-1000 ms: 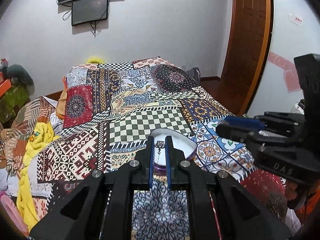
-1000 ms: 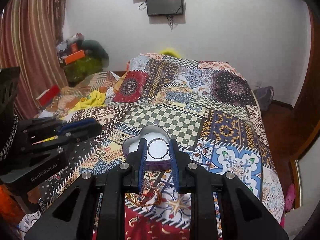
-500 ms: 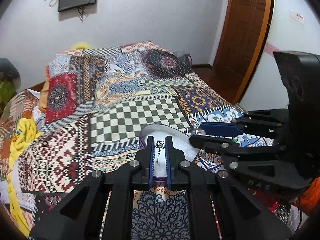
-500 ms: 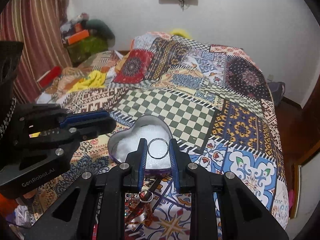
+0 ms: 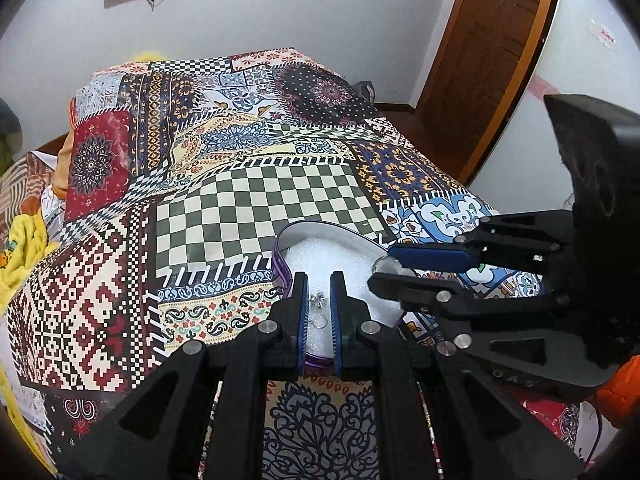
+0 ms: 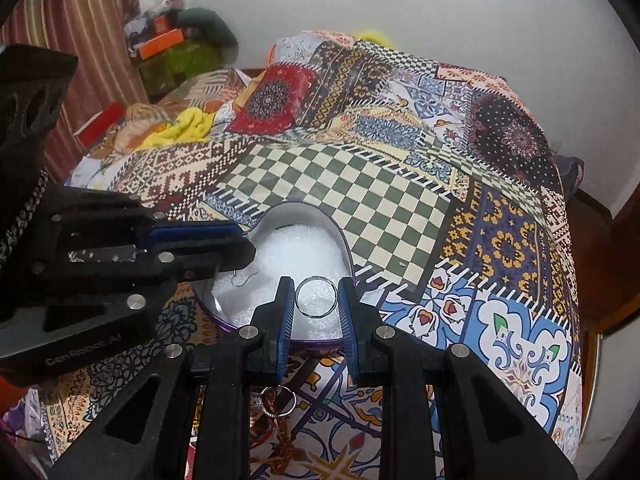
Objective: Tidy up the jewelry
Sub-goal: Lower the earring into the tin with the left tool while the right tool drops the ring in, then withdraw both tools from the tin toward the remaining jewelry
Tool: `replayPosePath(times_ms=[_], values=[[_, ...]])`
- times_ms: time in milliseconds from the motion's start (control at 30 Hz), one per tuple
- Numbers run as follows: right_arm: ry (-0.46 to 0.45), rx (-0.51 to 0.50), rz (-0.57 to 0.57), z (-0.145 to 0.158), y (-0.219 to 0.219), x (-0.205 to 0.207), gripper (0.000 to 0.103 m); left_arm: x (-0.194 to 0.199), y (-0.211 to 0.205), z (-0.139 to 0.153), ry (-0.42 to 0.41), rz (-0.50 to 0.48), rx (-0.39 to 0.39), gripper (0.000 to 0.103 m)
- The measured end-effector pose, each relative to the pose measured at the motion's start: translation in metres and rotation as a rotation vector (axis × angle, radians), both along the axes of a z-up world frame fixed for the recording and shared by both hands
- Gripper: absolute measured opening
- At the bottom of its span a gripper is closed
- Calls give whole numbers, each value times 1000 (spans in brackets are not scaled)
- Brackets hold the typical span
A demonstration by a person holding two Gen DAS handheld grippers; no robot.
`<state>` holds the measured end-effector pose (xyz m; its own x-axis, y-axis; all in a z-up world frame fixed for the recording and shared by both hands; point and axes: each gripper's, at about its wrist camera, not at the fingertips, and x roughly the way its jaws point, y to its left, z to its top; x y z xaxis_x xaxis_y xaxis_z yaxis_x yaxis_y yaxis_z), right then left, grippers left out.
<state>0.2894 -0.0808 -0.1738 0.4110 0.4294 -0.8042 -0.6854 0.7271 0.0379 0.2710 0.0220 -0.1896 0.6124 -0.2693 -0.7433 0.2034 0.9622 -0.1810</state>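
A heart-shaped purple box [image 5: 280, 256] lined with white padding [image 6: 296, 252] lies on the patchwork bedspread. My left gripper [image 5: 318, 300] is shut on a small silver earring [image 5: 319, 305] and holds it over the box's near edge. My right gripper [image 6: 316, 300] is shut on a silver ring [image 6: 316, 297] and holds it over the box's near right side. The right gripper also shows in the left wrist view [image 5: 390, 270], and the left gripper in the right wrist view [image 6: 240, 246], both over the box. More jewelry [image 6: 276, 400], rings and a reddish chain, lies on the bedspread below the right gripper.
The patchwork bedspread [image 5: 256, 192] covers the whole bed. A yellow cloth [image 6: 180, 128] and clutter lie at the bed's left side. A wooden door [image 5: 496, 52] stands at the right. Striped curtains [image 6: 76, 32] hang at the left.
Both grippers have moved forward and down, closing in over the heart-shaped box from either side. Each still holds its piece of jewelry.
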Motion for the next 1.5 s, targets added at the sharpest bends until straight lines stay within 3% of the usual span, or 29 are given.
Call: replayPosePath(times_ms=[467, 1133, 1300, 1367, 1500], values=[[-23, -41, -9, 2, 5, -3, 24, -14, 10, 17, -25, 39, -5, 9], [-110, 25, -77, 53, -22, -45, 24, -60, 5, 47, -57, 49, 29, 10], [-110, 29, -97, 54, -32, -54, 25, -69, 0, 41, -34, 45, 30, 17], [-103, 29, -107, 51, -37, -58, 25, -73, -4, 37, -25, 40, 35, 26], [-75, 24, -121, 41, -45, -61, 26, -78, -11, 25, 1, 27, 41, 30]])
